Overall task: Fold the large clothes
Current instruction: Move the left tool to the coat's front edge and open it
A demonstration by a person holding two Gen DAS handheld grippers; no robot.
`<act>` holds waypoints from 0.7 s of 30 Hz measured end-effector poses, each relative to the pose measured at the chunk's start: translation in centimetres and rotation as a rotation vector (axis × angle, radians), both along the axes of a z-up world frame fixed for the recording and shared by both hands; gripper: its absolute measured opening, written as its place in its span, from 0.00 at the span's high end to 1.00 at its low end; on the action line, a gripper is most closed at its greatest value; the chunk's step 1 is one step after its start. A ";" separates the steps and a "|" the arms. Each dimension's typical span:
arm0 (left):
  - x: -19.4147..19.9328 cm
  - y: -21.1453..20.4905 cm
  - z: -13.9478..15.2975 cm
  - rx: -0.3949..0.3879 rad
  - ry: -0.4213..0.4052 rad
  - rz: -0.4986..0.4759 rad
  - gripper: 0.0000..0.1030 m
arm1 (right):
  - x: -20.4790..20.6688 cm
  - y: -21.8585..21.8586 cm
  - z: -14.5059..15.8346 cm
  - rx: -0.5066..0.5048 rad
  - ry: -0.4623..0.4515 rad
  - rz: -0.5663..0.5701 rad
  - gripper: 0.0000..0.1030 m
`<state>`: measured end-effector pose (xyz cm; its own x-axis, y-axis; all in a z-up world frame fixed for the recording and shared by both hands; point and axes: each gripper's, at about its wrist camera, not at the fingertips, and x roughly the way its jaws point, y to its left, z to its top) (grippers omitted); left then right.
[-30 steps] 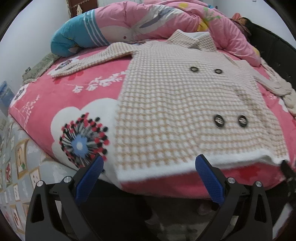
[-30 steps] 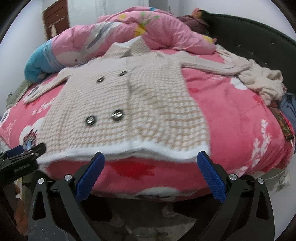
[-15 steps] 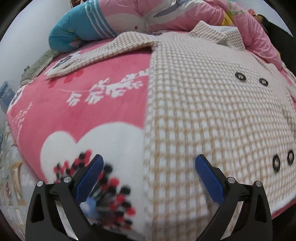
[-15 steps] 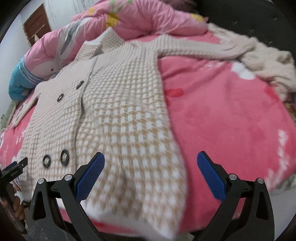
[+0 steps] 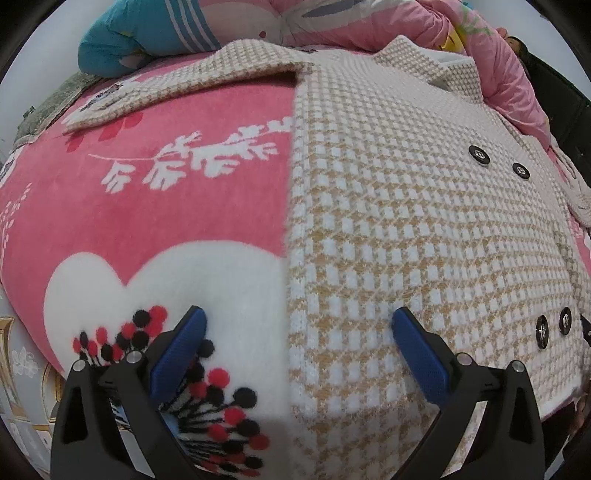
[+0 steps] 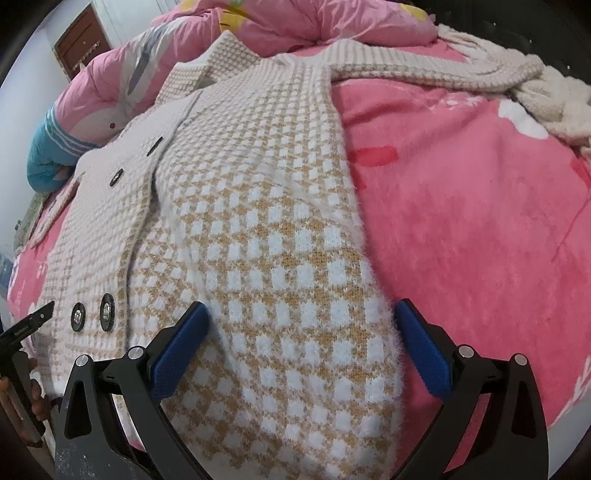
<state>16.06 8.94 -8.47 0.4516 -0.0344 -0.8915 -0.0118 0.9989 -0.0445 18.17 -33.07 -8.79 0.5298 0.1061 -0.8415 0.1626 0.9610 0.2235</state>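
Note:
A beige-and-white checked knit coat [image 5: 406, 206] with black buttons [image 5: 479, 153] lies flat, front up, on a pink bed blanket [image 5: 166, 221]. Its left sleeve [image 5: 184, 81] stretches out to the far left. My left gripper [image 5: 295, 317] hangs open just above the coat's left side edge near the hem, one finger over the blanket, the other over the knit. In the right wrist view my right gripper [image 6: 301, 314] stands open over the coat [image 6: 258, 221] at its right side edge near the hem. The right sleeve [image 6: 424, 66] reaches to the far right.
A pink quilt [image 5: 369, 22] and a blue striped pillow [image 5: 140, 40] are piled at the head of the bed. A cream fuzzy garment [image 6: 554, 99] lies at the far right by the sleeve end. The other gripper's tip [image 6: 33, 321] and a hand [image 6: 37, 398] show at the left edge.
Both grippers have moved forward and down from beyond the foot of the bed to just over the coat's lower side edges. Both stayed open; the coat has not moved.

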 end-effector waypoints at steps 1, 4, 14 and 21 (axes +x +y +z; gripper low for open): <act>0.0 -0.1 0.0 0.005 -0.004 -0.002 0.04 | -0.1 -0.1 0.2 0.001 0.009 0.000 0.06; -0.3 -0.1 -0.1 0.007 -0.026 -0.012 0.04 | 0.0 -0.2 0.5 -0.003 0.022 0.004 0.06; -1.3 0.8 0.0 -0.025 -0.063 -0.063 0.04 | 1.2 -0.6 0.7 0.000 0.023 0.040 0.06; -3.9 1.8 1.5 -0.117 -0.201 -0.104 0.04 | 0.7 -1.1 3.0 0.001 0.014 0.102 0.07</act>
